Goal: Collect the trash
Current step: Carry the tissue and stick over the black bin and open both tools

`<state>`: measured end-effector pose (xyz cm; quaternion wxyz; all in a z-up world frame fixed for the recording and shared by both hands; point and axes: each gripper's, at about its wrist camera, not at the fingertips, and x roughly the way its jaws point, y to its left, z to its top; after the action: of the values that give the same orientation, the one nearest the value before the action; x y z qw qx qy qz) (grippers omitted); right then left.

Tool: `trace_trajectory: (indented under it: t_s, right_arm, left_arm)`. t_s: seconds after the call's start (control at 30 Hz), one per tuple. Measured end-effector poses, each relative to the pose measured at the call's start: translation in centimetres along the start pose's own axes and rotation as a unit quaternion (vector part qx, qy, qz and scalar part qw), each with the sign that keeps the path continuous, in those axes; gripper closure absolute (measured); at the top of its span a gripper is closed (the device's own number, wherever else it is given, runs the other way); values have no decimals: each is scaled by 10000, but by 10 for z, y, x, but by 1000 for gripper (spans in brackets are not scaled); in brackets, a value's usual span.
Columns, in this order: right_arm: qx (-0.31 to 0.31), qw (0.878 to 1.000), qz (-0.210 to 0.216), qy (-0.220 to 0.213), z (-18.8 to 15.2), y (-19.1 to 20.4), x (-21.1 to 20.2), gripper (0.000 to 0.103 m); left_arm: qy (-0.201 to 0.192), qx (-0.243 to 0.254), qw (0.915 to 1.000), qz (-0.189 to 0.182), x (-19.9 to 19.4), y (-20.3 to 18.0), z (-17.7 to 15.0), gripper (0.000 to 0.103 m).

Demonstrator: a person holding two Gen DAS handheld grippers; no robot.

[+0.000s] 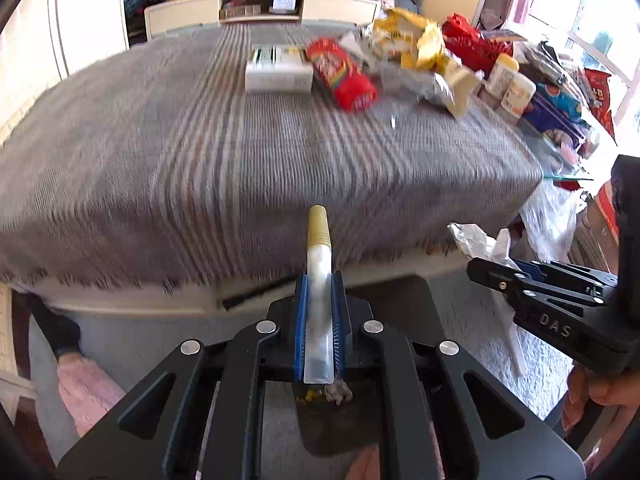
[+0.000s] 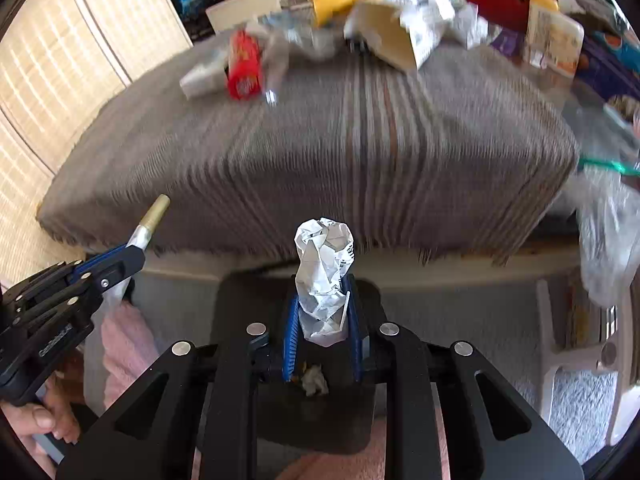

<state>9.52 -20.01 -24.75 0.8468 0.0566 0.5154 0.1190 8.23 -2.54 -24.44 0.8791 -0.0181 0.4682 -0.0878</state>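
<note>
Left wrist view: the left gripper point(image 1: 319, 276) is clamped tight on a tube point(image 1: 318, 280) with a gold cap, held over the dark bin point(image 1: 332, 420) below, short of the grey blanket point(image 1: 180, 152). More wrappers point(image 1: 404, 40) lie at the blanket's far end.

Right wrist view: the right gripper point(image 2: 324, 312), nearly closed, pinches a crumpled paper point(image 2: 324, 268) above the same bin point(image 2: 320, 412), which holds scraps.

claws 2 point(image 1: 318, 280) point(image 2: 322, 312) | tube 1 point(image 1: 318, 248) | crumpled paper 1 point(image 2: 324, 272) | red packet 1 point(image 1: 344, 74) | white box 1 point(image 1: 278, 68)
</note>
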Motion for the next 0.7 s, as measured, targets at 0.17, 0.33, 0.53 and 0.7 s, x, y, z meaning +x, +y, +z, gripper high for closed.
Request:
trace_trajectory:
  t_s: [0.17, 0.33, 0.53, 0.7]
  right_arm:
    - [64, 9993, -11, 362, -24, -3, 21, 81]
    - [82, 9987, -25, 512, -38, 3, 34, 81]
    - [90, 9976, -87, 688, -47, 2, 49, 81]
    - [92, 9970, -105, 756, -51, 5, 56, 81]
  left_arm:
    - [508, -117, 9986, -113, 26, 3, -43, 93]
    - [849, -81, 9962, -199, 45, -3, -69, 93]
    - [997, -81, 9946, -291, 55, -5, -78, 93]
    - [1080, -105, 9934, -369, 62, -5, -80, 93]
